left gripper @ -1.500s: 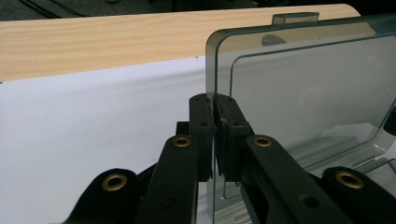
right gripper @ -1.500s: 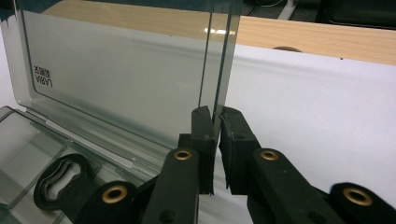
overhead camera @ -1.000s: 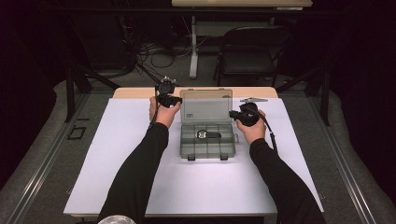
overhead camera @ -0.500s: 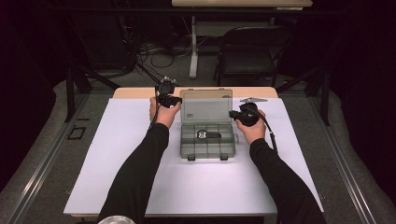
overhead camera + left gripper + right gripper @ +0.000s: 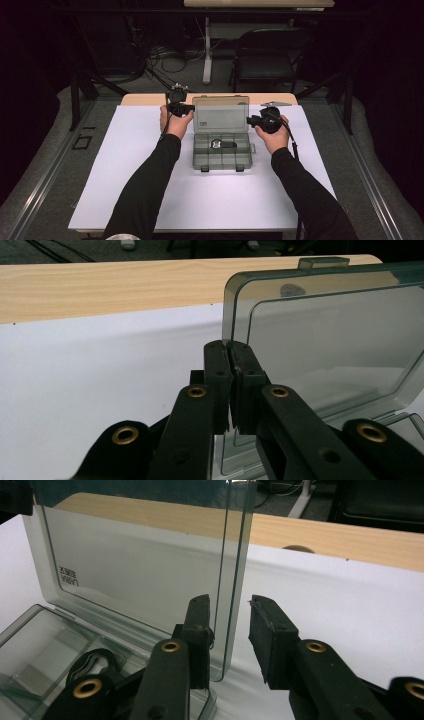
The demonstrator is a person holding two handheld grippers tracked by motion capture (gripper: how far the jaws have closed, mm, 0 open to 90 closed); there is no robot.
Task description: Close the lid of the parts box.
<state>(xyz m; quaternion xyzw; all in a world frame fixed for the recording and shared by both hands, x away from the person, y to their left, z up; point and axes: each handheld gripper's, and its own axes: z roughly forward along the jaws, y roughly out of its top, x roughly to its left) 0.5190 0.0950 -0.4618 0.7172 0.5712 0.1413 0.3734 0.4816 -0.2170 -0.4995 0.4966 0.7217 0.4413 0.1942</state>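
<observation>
Left claw (image 5: 231, 371) clamped on raised lid (image 5: 221, 118) edge of organizer box (image 5: 222, 152). Right claw (image 5: 230, 640) jaws just opened, straddling lid's opposite edge, pads clear.

Black long sleeves (image 5: 150, 185) cover both of the person's forearms down to the wrists. Each hand carries a black gripper with a dark cable (image 5: 292, 145) trailing from it. The left gripper (image 5: 231, 352) has matte black jaws on angular link arms set with brass-ringed pivots (image 5: 125, 435); the right gripper (image 5: 230, 630) has the same blocky pads (image 5: 267, 645) and brass eyelets.
</observation>
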